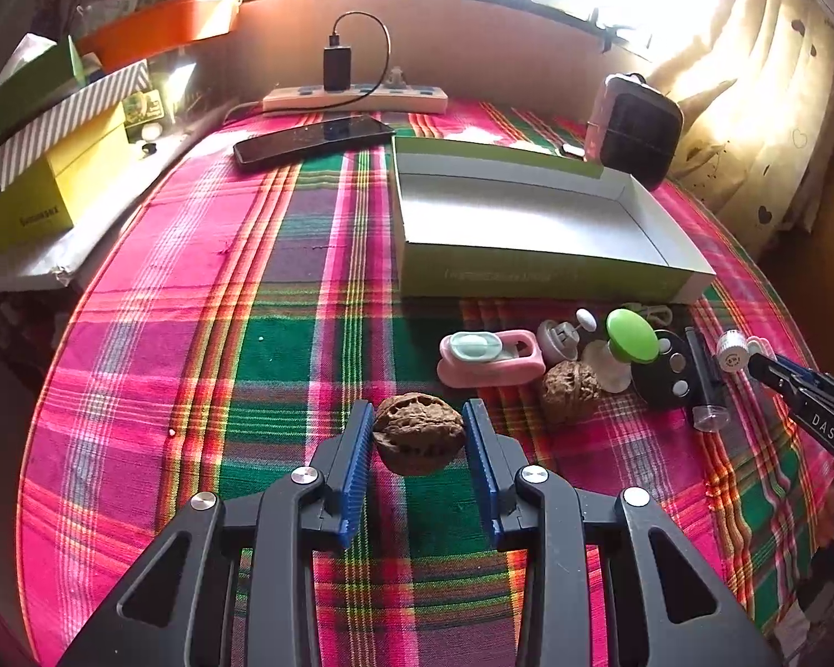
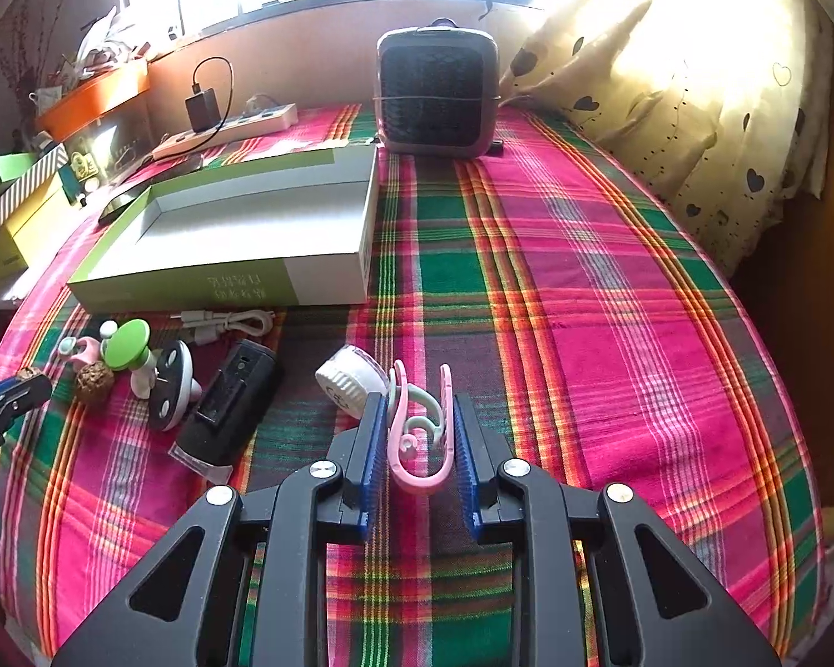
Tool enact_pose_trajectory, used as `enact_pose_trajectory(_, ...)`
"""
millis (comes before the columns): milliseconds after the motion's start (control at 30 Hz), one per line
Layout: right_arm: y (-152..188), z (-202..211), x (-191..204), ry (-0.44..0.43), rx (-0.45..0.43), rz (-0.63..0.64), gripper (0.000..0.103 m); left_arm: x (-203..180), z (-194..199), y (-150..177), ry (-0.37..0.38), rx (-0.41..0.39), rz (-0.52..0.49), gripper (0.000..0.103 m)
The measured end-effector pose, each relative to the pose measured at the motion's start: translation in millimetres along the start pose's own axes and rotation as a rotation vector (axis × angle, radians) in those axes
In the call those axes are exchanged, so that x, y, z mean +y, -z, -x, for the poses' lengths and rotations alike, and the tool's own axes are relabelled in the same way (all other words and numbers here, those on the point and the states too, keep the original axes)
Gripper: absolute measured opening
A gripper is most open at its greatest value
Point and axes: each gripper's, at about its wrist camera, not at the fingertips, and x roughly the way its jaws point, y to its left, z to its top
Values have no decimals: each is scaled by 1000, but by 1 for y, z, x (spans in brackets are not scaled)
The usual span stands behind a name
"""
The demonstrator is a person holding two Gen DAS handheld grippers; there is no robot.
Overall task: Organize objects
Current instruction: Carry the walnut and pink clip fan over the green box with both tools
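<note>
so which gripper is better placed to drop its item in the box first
Probably the right gripper: it holds the pink clip, and the open box lies nearer. The left gripper, holding a walnut, sits farther back.

Both wrist views low, facing box (image 1: 528, 222)

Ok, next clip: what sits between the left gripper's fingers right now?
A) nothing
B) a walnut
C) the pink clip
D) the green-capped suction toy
B: in the left wrist view the left gripper has its blue pads on both sides of a walnut, while a second walnut lies loose in the pile near the open box.
</note>
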Motion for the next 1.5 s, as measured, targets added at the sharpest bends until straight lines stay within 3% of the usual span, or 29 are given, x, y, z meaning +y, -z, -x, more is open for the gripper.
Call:
enact_pose_trajectory(367,-27,13,12,-61,-60,21,24,-8,11,-28,27,-58,-44,31)
enact_pose_trajectory(700,-69,12,24,-113,-90,50,24,-14,1,-60,62,-59,-54,31)
enact_pose_trajectory(967,-104,-11,38,-164,-55,76,24,-20,-15,-87,70,-64,-72,31)
enact_pose_trajectory(1100,-120,-28,50,-191,-32,95,24,-19,-32,-101,96,-26,-54,31)
enact_pose_trajectory(1500,-131,-92,73,-186,88,142,24,-29,-83,-132,70,31,-77,31)
